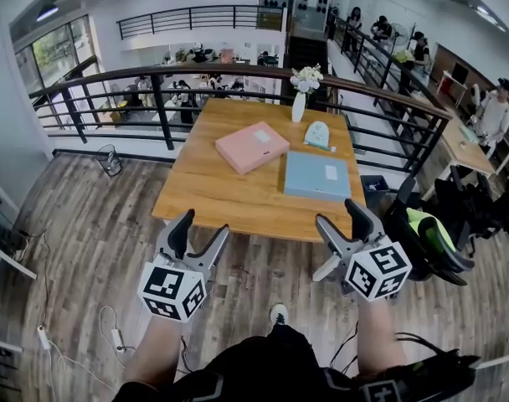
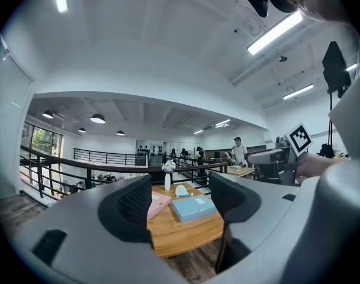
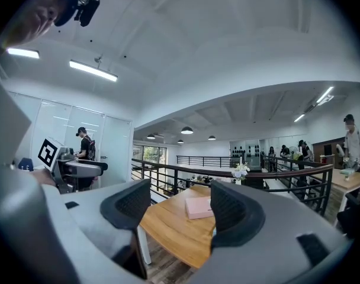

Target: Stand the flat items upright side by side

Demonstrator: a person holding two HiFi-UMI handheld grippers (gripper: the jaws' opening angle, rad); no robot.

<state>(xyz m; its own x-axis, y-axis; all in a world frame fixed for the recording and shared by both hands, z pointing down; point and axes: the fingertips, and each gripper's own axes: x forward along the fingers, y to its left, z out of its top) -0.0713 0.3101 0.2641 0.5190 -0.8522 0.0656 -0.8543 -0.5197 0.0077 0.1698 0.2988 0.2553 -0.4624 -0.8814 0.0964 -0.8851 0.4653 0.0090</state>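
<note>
A pink flat box (image 1: 252,146) and a blue flat box (image 1: 317,175) lie flat on the wooden table (image 1: 213,199). The pink one sits farther back and left, the blue one to the right. Both grippers hover short of the table's near edge, over the floor. My left gripper (image 1: 204,224) is open with nothing between its jaws; its own view shows the pink box (image 2: 158,203) and the blue box (image 2: 193,206) ahead. My right gripper (image 1: 336,213) is open too and holds nothing; its view shows the pink box (image 3: 198,207) on the table (image 3: 174,229).
A white vase of flowers (image 1: 299,99) and a pale teal object (image 1: 317,134) stand at the table's far end. A black railing (image 1: 238,74) runs behind the table. An office chair with a green jacket (image 1: 426,233) stands to the right. Cables (image 1: 112,333) lie on the floor.
</note>
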